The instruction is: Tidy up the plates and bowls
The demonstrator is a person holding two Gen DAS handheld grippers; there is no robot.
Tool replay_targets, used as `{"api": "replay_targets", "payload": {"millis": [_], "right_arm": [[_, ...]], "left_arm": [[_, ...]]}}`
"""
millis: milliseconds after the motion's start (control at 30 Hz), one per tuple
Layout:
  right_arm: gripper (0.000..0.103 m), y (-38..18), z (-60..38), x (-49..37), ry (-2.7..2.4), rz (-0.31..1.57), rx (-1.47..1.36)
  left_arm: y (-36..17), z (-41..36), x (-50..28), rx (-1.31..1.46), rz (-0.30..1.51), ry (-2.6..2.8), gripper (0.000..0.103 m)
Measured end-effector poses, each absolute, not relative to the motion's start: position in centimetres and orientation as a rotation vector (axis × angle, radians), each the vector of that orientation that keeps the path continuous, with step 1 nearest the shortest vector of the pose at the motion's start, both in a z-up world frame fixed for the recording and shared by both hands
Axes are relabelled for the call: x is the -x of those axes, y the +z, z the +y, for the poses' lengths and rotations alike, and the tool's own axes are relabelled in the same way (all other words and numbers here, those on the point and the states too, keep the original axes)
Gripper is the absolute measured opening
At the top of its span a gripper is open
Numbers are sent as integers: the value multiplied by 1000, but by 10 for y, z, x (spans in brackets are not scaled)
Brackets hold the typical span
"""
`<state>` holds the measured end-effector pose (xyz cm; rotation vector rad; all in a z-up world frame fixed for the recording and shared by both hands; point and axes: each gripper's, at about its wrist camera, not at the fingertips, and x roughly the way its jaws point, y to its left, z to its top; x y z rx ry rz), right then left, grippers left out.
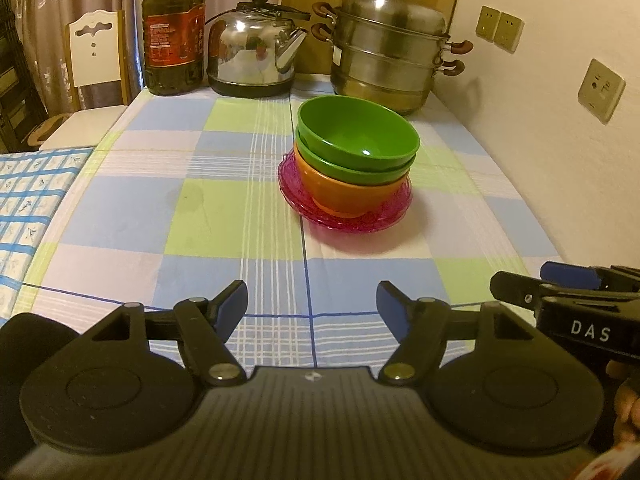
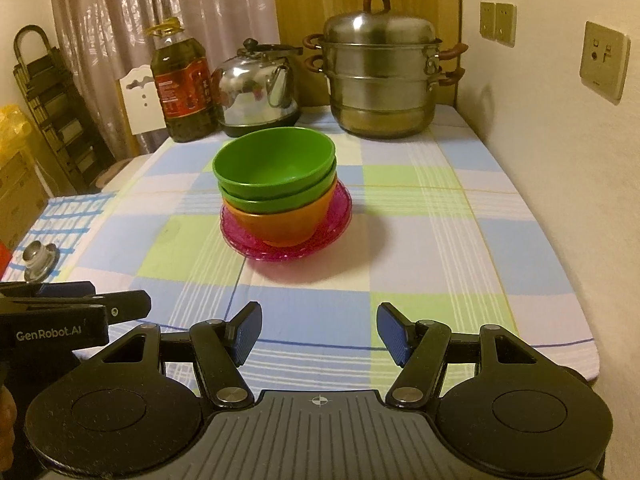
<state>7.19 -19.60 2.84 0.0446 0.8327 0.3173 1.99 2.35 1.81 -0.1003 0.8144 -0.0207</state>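
Two green bowls [image 1: 356, 136] [image 2: 276, 164] sit nested in an orange bowl [image 1: 344, 194] [image 2: 280, 224], which stands on a pink glass plate [image 1: 392, 216] [image 2: 336, 232] in the middle of the checked tablecloth. My left gripper [image 1: 312, 306] is open and empty, low over the table's near edge, well short of the stack. My right gripper [image 2: 318, 330] is open and empty, also near the front edge. Each gripper shows at the side of the other's view: the right one [image 1: 560, 284], the left one [image 2: 80, 300].
At the back stand an oil bottle [image 1: 174, 32] [image 2: 184, 84], a steel kettle [image 1: 256, 56] [image 2: 256, 88] and a stacked steel steamer pot [image 1: 390, 48] [image 2: 380, 72]. A wall with sockets [image 1: 600, 90] runs along the right. A small metal lid [image 2: 40, 258] lies at left on a blue-checked cloth.
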Motion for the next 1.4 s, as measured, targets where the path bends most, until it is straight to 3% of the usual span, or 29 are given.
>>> {"api": "replay_targets", "payload": {"millis": [1400], "right_arm": [[64,40,-193,-50,333,824,-54]], "left_arm": [[26,16,1,68,795,-29,69]]}}
